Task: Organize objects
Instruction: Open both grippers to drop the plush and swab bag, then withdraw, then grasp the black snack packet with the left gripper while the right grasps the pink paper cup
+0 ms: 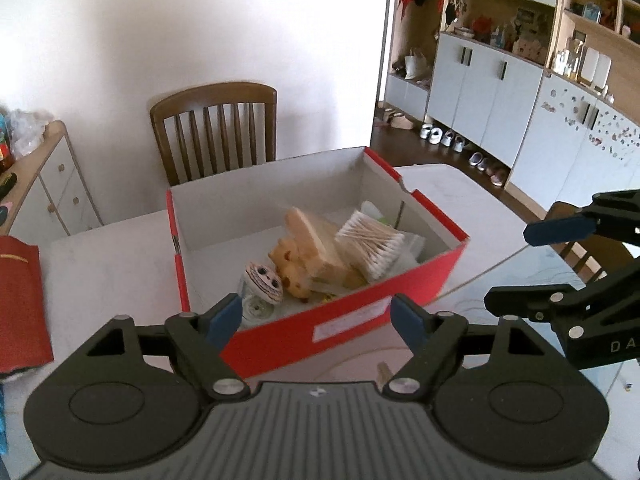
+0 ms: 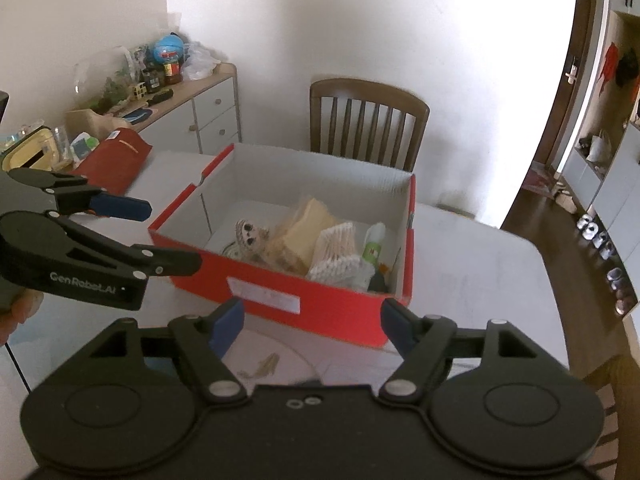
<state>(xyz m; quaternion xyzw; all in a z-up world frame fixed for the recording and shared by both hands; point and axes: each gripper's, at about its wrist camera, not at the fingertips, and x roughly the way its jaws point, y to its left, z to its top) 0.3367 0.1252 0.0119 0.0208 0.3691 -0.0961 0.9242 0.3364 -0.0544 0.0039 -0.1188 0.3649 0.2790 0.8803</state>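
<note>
I take the red box as my landmark: it sits on the white table, lid off, just ahead of both tools. Inside it lie a bundle of cotton swabs, a tan sponge-like block, a yellow plush toy and a small round toy with a drawn face, all crowded toward the box's near side. My left gripper hangs before the box's near wall, jaws spread, nothing between them. My right gripper sits likewise before the box, released and empty. No earlier view is given, so I judge only this: the items look gathered, and both tools stand clear of the box. If more remains, a red folder lies left of the box. To do this well, I would keep both jaws wide, stay above the box's rim, and avoid nudging its near wall.
</note>
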